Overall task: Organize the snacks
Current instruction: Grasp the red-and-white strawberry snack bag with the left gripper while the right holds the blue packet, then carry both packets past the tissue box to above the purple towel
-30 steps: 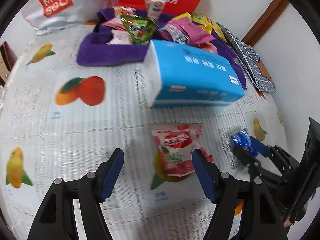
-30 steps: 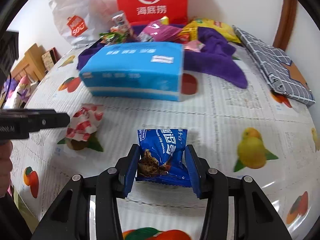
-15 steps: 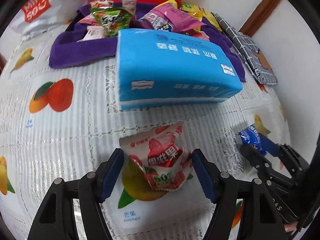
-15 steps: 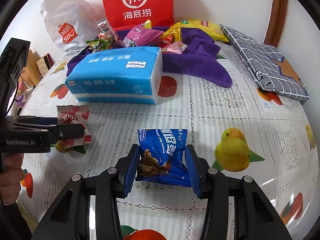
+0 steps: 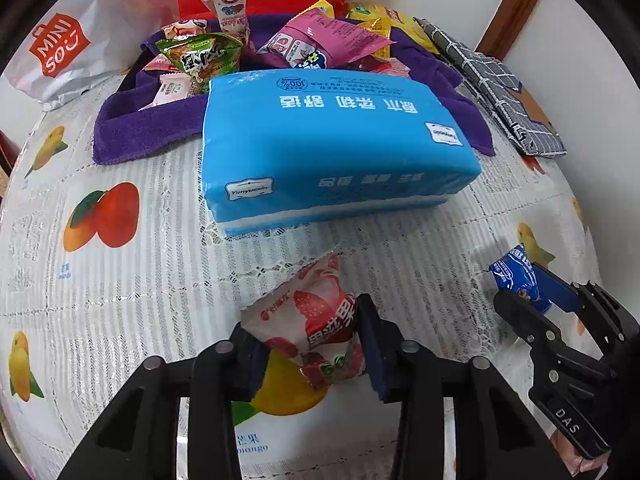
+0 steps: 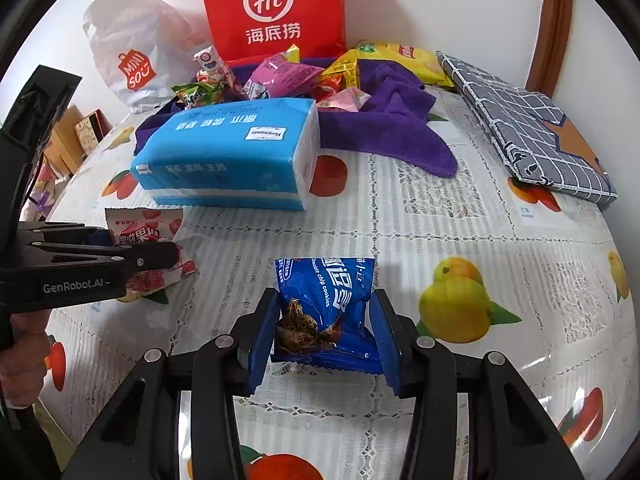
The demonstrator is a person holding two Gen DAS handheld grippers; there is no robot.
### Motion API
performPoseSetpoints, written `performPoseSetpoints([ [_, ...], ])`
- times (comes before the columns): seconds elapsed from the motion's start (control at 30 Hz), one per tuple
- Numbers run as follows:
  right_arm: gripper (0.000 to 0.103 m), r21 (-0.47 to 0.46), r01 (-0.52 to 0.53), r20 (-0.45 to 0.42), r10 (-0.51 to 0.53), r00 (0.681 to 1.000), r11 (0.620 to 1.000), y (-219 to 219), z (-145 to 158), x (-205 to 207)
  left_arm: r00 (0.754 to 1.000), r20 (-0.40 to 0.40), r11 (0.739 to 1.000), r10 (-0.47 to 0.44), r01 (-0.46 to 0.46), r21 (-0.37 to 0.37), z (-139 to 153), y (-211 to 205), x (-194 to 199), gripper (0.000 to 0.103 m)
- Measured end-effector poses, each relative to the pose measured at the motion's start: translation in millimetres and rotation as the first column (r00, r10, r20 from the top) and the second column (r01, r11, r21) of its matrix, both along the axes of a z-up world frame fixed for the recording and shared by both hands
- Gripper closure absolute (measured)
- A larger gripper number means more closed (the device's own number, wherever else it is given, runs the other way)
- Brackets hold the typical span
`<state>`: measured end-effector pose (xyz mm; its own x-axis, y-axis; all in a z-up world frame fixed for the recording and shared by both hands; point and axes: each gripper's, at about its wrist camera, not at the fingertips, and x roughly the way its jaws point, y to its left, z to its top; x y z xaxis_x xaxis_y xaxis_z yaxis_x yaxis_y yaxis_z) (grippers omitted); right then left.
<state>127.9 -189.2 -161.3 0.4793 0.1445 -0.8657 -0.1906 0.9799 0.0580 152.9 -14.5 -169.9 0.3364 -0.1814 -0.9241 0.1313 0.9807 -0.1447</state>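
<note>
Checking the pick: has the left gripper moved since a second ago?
Yes. The left gripper came forward toward the blue tissue pack, jaws closing around the strawberry snack packet.

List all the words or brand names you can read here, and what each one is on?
"Hi" with "海底捞": red bag
"MINI SO": white bag
"Yunyuesin" and "100%": blue tissue pack
"Chocolate chip cookies": blue cookie packet in the right gripper
"GenRobot.AI": left gripper, whose closing jaws hold the strawberry packet
"DAS": right gripper's side
"mango": tablecloth
Other packet print: too small to read.
</note>
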Motion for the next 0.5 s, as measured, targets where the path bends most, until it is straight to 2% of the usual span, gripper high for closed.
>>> performPoseSetpoints([
  [0.23, 0.057, 0.002, 0.007, 0.014, -0.007, 1.0, 1.0, -2, 7, 1, 1.0, 0.006, 1.0, -0.013, 0.013, 0.0, 6, 2, -2, 0.072],
  [0.5, 0.057, -0.006, 0.01, 0.03, -0.01, 1.0, 1.0, 0, 14, 2, 1.0, 0.017, 1.0, -0.019, 0.02, -0.015, 12, 9, -6, 0.073],
])
